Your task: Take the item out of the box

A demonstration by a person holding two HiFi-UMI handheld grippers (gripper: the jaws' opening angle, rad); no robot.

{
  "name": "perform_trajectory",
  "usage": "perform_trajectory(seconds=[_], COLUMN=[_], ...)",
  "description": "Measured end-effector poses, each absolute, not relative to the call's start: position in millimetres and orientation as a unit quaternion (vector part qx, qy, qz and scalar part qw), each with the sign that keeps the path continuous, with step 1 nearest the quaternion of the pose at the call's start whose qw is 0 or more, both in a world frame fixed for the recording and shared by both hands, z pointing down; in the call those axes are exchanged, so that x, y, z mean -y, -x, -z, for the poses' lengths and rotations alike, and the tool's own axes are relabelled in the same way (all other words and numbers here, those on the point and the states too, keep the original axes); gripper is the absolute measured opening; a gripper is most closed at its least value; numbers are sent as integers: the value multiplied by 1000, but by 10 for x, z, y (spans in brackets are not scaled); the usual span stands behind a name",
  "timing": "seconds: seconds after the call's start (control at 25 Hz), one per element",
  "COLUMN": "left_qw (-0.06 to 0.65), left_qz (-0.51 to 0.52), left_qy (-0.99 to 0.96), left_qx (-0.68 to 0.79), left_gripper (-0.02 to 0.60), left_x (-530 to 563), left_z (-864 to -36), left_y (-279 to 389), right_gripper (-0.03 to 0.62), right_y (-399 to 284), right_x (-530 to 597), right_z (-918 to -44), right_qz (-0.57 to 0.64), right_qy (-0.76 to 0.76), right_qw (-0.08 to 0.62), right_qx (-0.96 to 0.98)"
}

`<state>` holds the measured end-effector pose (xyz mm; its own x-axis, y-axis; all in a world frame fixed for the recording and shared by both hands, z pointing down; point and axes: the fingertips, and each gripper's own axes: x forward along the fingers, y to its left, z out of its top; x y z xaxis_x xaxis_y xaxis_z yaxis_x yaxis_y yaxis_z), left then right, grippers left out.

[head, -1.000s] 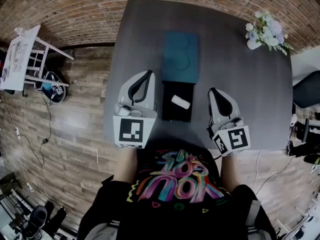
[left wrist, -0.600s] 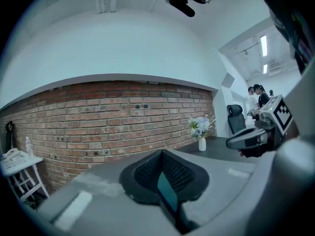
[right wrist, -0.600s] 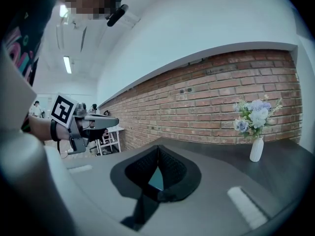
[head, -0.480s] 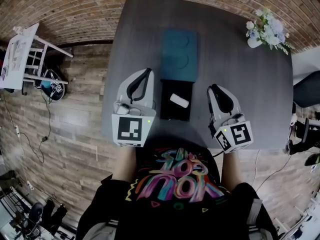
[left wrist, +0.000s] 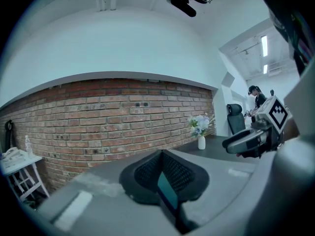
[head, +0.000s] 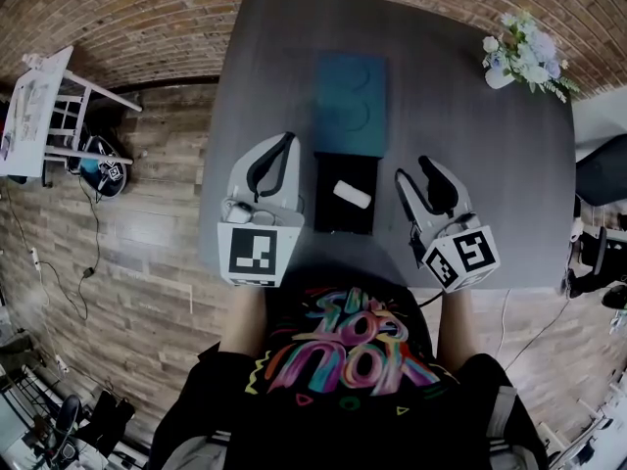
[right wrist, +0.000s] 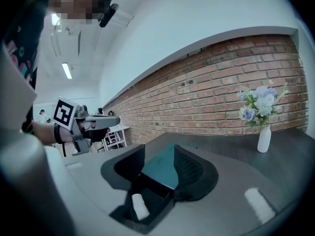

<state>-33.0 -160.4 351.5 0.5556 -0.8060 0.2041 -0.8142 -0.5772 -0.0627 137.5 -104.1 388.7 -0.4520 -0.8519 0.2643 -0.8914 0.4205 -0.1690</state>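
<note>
left claw point(head: 285, 143) jaws together | right claw point(head: 414, 170) jaws just opening, empty

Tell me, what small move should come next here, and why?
Probably ease the right gripper toward the white item in the open black box: its jaws have just been opening, nothing is held between them, and the item lies untouched.

This looks to me like an office or studio workroom: an exposed brick wall point(head: 147, 8) runs behind my dark table point(head: 490, 184), the floor point(head: 127, 262) is wood plank, and strip lights point(left wrist: 264, 45) sit in a white ceiling. A black office chair point(left wrist: 236, 116) stands past the table's far end, with a person point(left wrist: 257, 98) beyond it. A vase of flowers point(head: 519, 59) and a white rack point(head: 39, 116) by the wall soften it a little.
</note>
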Motion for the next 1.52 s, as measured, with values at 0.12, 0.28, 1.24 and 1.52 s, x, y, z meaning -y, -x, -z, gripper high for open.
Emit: perform_trajectory(seconds=[0.12,0.28,1.24,1.52], left_qw=[19,21,32,34], left_qz=[-106,-107,-110,-112], left_qy=[-881,-879,-862,-860], left_qx=[461,465,494,496], left_gripper=[1,0,0,0], left_x=[1611,1616,1585,1578], left_z=[-3528,-3559,-3619,-3651], left_y=[332,361,625,697], right_gripper=[189,205,215,215], right_y=[-1337,-1237,-525,-396], right_x=[1044,1054,879,793], right_z=[-3935,-4017,-4987,-5331], right_qz=[-145,-144,-99,-78], right_qy=[-510,-494,-320,-267], right_qw=[76,93,304,381], right_qx=[845,853,892,882])
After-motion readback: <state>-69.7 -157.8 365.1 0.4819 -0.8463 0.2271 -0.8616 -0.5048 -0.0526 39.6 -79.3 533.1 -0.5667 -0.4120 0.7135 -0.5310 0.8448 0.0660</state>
